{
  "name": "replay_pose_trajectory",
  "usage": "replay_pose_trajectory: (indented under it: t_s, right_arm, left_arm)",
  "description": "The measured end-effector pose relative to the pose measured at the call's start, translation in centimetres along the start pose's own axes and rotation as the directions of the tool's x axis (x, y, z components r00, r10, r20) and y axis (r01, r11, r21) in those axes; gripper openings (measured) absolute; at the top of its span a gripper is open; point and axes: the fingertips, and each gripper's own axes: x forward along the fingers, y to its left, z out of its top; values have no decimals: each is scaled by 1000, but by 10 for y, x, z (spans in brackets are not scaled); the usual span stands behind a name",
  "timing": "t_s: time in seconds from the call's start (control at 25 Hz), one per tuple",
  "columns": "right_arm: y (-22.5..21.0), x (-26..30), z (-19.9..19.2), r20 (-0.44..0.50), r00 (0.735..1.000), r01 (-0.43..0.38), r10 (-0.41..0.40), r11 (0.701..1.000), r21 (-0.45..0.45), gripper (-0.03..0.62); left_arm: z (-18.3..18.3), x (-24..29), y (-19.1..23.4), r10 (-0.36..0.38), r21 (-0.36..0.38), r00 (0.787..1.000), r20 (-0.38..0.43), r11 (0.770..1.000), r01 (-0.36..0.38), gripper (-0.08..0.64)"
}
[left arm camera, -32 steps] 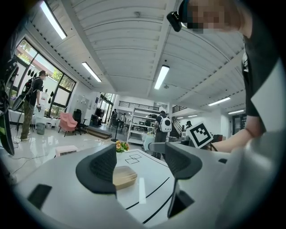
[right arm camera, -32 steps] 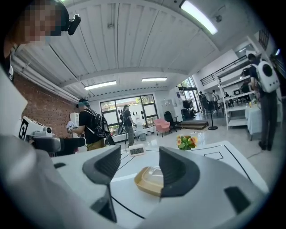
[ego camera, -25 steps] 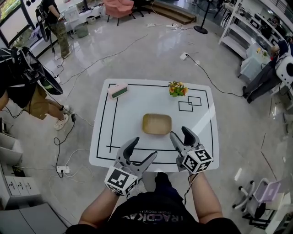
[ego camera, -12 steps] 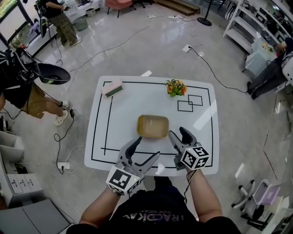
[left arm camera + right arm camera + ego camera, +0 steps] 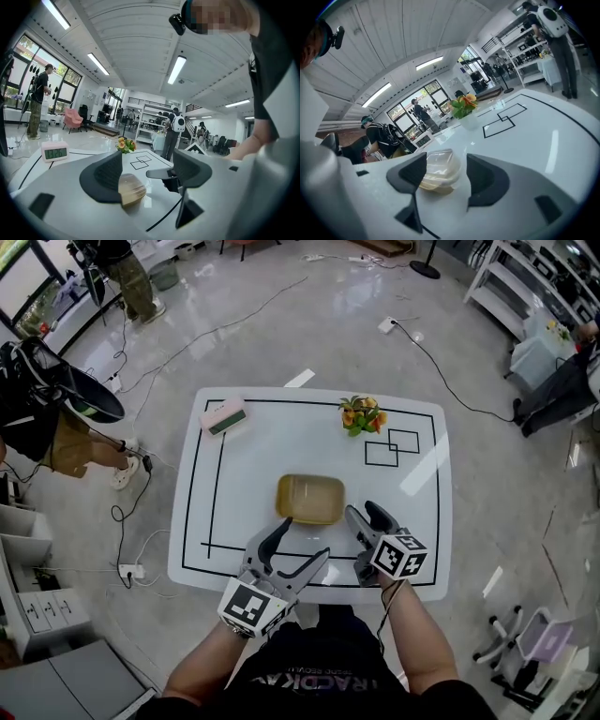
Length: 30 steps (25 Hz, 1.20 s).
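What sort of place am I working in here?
Probably a robotics lab or data-collection workshop: a white table marked with black lines, cables strewn over a glossy floor, and open shelves at the room's edge.

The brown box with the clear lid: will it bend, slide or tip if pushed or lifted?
The box looks thin-walled, so it is probably light and easily squeezed. It is low and wide, so tipping seems unlikely. On the glossy white table it would likely slide when pushed.

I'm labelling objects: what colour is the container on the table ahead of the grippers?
The container is tan brown, shown best in the head view.
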Motion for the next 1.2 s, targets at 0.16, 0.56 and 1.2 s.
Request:
replay_pose_trajectory:
  t_s: [0.16, 0.56, 1.2]
  right_arm:
    - [-8, 6, -11, -23, 1000, -6, 8, 997, 83, 252]
    - [-21, 20, -28, -73, 997, -16, 33, 975, 223, 252]
    - [-11, 32, -30, -74, 993, -70, 95, 954, 291, 153]
  left_arm:
    - [-3, 5, 2, 2, -13, 1000, -12, 1000, -2, 330]
    - [-7, 15, 8, 5, -23, 1000, -28, 1000, -6, 330]
    - [-18, 9, 11, 29, -41, 999, -47, 999, -31, 330]
